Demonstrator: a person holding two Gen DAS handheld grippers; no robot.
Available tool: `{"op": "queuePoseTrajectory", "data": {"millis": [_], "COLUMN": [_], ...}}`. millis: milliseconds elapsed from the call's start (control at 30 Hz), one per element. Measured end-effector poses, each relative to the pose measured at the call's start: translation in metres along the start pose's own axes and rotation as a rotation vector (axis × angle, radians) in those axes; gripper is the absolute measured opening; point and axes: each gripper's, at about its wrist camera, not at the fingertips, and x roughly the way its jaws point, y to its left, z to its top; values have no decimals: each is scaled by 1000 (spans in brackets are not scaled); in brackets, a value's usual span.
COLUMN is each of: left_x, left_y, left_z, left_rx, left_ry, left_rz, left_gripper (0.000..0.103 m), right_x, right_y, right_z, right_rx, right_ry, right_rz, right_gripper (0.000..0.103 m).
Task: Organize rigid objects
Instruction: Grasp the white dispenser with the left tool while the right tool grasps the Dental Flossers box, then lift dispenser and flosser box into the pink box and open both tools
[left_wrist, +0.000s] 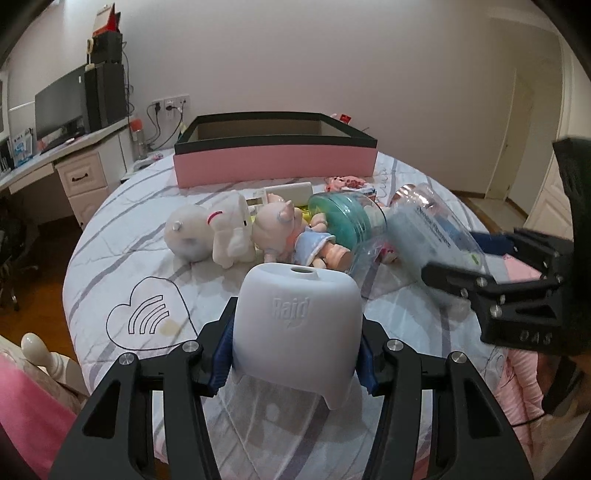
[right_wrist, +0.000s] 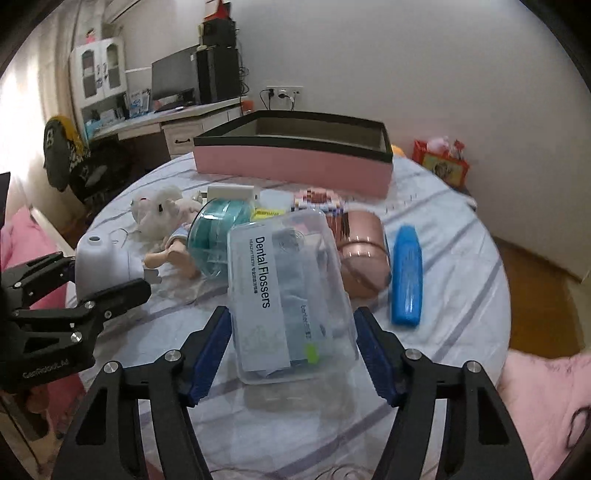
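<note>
Two grippers over a bed, each holding one item.

Left gripper (left_wrist: 295, 350) clamps an upright white Raid plug-in (left_wrist: 299, 325); right gripper (right_wrist: 291, 354) pinches a clear floss box (right_wrist: 288, 295), long axis pointing away.

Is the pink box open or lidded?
Open: the pink box has no lid on it, and its bare inner walls show below the black rim.
</note>
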Motion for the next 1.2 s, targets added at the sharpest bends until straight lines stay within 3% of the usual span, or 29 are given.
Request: {"op": "queuePoseTrajectory", "data": {"millis": [133,267,533,767,1200], "left_x": [1,-4,-23,-44,-93], "left_y": [-2,0,-3,-12,-27], "left_z": [1,4,23,49,105], "left_rx": [4,0,4,20,25], "left_ry": [-3,-25,-97,-209,-469], "left_rz": [-4,3,37,52,251], "left_gripper": [55,55,54,54,54], "right_x": [18,24,-8,-36,-77], "right_y": [4,2,2,2,-2], "right_z": [7,7,18,42,72], "right_rx": [-37,5,63,101,164], "right_ry": [30,20,-95,-215,-401], "right_rz": [-6,20,8,-29,-88], "right_gripper": [69,64,64,64,64]}}
